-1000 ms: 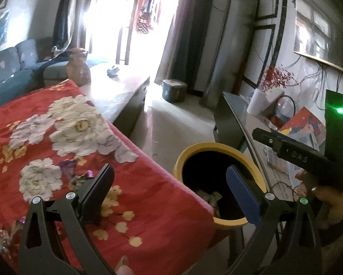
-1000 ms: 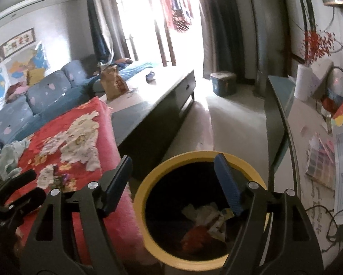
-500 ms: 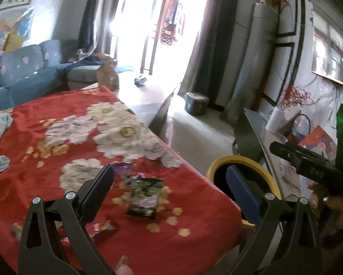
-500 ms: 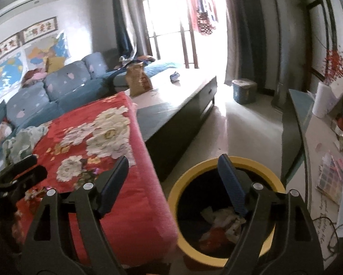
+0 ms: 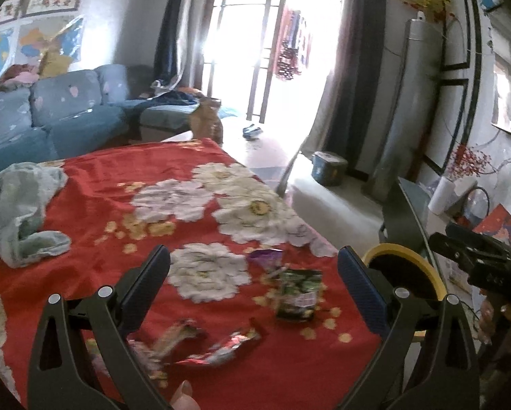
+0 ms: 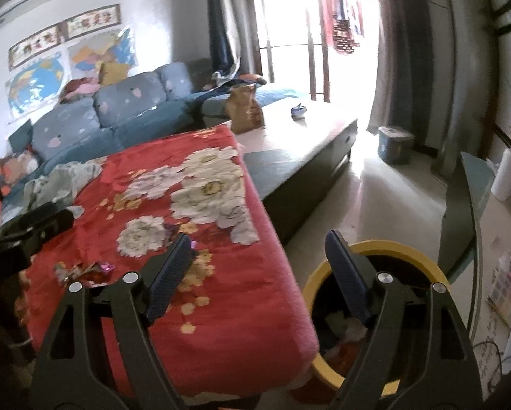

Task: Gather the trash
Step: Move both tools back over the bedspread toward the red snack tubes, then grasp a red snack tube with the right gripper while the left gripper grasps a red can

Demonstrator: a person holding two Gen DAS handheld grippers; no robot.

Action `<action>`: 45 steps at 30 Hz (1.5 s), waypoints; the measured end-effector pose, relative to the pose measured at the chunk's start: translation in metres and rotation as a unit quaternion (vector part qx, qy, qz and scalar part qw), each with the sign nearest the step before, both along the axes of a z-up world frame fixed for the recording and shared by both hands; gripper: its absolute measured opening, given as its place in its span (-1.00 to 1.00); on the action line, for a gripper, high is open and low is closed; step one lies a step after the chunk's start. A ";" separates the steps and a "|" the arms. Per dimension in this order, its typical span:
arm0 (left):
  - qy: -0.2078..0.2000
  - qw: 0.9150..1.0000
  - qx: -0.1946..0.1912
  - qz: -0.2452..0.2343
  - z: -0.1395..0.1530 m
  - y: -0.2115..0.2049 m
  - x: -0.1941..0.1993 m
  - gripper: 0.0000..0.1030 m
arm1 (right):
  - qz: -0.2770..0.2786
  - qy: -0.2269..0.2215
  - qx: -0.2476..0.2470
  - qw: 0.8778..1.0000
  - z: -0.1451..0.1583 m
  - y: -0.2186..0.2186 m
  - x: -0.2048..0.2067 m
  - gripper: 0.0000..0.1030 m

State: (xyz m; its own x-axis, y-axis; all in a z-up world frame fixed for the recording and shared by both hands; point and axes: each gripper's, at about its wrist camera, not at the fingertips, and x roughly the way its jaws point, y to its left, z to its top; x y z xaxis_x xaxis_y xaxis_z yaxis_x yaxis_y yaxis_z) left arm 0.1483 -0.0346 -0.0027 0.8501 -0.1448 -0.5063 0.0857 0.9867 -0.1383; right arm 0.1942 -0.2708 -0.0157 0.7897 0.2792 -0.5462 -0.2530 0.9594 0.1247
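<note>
A lived-in home sitting room: a blue sofa strewn with cushions, wall maps and framed calligraphy above it (slightly crooked), a long low coffee table, and curtained balcony doors flooding in daylight.

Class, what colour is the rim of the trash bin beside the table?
Yellow; the bin shows best in the right wrist view.

Right gripper, jaws apart and empty, between red floral cloth and yellow-rimmed bin.
</note>
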 end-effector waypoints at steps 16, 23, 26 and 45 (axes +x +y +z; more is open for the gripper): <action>0.025 0.994 -0.007 0.107 -0.013 0.098 -0.032 0.85 | 0.116 0.042 -0.017 0.992 -0.019 0.092 -0.010 0.43; 0.054 0.990 -0.022 0.128 -0.029 0.132 -0.043 0.85 | 0.182 0.057 -0.049 0.980 -0.041 0.137 -0.020 0.41; 0.072 0.988 -0.028 0.134 -0.039 0.142 -0.047 0.84 | 0.208 0.051 -0.069 0.974 -0.048 0.151 -0.023 0.32; 0.182 0.965 -0.167 0.088 -0.110 0.145 -0.042 0.23 | 0.306 0.046 -0.203 0.929 -0.098 0.213 -0.010 0.09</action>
State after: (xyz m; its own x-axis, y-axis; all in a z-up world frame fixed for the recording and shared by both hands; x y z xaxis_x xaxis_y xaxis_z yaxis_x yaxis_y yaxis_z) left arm 0.1066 0.1100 -0.1125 0.6509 -0.2217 -0.7260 -0.1925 0.8769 -0.4404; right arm 0.1844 -0.0579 -0.1138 0.4962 0.4163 -0.7619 -0.7722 0.6128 -0.1681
